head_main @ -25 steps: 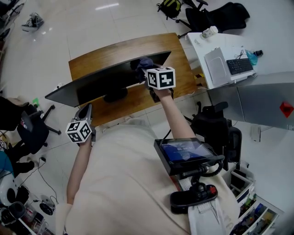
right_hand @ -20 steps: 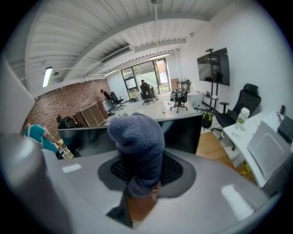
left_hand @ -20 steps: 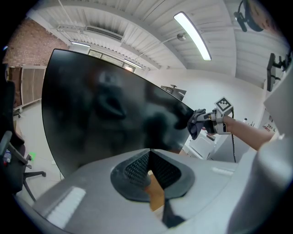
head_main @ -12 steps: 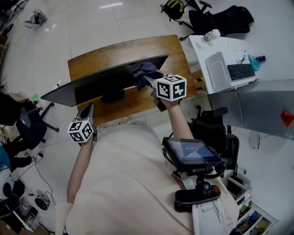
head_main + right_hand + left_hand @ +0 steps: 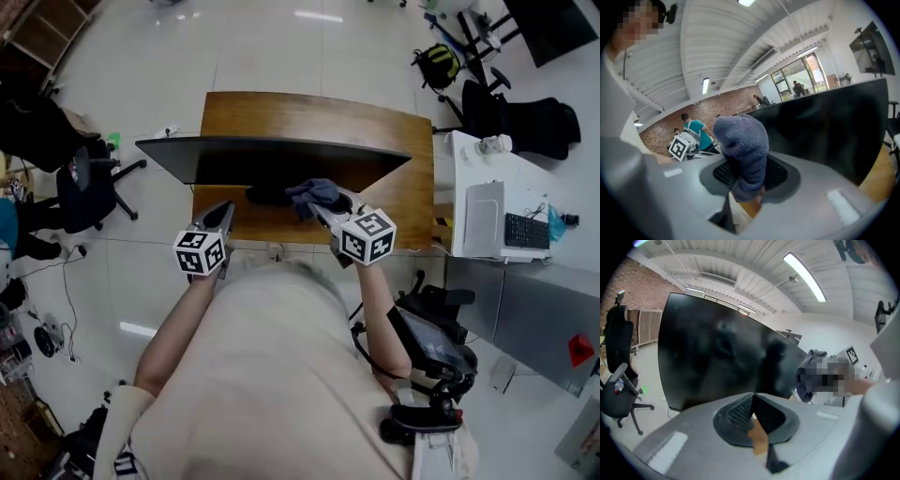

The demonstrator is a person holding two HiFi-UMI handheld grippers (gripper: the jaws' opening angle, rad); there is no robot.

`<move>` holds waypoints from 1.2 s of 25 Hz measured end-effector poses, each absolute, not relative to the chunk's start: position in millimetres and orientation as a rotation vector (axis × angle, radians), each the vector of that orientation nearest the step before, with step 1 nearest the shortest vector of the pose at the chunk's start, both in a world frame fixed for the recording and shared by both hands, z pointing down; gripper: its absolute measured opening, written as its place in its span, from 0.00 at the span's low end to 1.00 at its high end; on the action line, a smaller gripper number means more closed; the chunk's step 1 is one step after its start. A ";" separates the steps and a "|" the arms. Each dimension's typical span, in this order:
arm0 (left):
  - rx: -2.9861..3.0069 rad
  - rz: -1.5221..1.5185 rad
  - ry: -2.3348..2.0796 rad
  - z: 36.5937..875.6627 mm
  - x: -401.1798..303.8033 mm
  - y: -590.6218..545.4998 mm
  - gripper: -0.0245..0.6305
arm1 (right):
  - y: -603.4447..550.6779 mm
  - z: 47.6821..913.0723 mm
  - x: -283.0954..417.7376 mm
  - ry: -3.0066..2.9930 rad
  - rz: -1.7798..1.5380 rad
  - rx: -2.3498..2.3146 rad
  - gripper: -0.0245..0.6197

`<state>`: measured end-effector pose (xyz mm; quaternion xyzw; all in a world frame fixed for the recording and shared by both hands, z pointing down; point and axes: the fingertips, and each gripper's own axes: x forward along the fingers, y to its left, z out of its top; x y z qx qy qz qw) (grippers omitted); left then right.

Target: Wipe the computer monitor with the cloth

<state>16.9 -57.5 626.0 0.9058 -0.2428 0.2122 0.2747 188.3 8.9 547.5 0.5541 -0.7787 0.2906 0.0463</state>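
Open-plan office: monitor [image 5: 272, 155] on wooden desk [image 5: 281, 108] ahead of the jaws, swivel chair [image 5: 616, 380] left of them, brick wall [image 5: 693, 112], strip light [image 5: 804, 270] overhead.

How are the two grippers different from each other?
The right gripper has its jaws shut on the cloth. The left gripper has its jaws shut on nothing. The right gripper is to the right of the monitor's stand, and the left gripper is to its left. Both carry a marker cube and point at the monitor.
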 end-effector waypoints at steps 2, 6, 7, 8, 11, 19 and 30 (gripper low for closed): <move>2.422 0.549 -0.676 626.2 13.6 -55.9 0.04 | 12.7 558.6 174.8 -2.403 0.865 1.641 0.22; 2.420 0.543 -0.670 629.3 19.2 -42.3 0.04 | 21.4 582.1 158.7 -2.413 0.887 1.583 0.22; 2.425 0.549 -0.660 630.6 22.6 -38.8 0.04 | 23.2 587.8 157.5 -2.406 0.899 1.581 0.22; 2.430 0.557 -0.649 631.8 25.8 -35.7 0.04 | 24.8 593.3 156.9 -2.395 0.908 1.581 0.22; 2.446 0.580 -0.620 633.7 32.0 -29.4 0.04 | 28.3 603.9 156.9 -2.364 0.871 1.588 0.22; 2.455 0.593 -0.601 636.4 42.0 -26.7 0.04 | 35.8 602.4 173.6 -2.344 0.771 1.630 0.21; 2.457 0.615 -0.610 637.6 45.3 -27.2 0.04 | 32.9 608.8 176.8 -2.354 0.771 1.625 0.21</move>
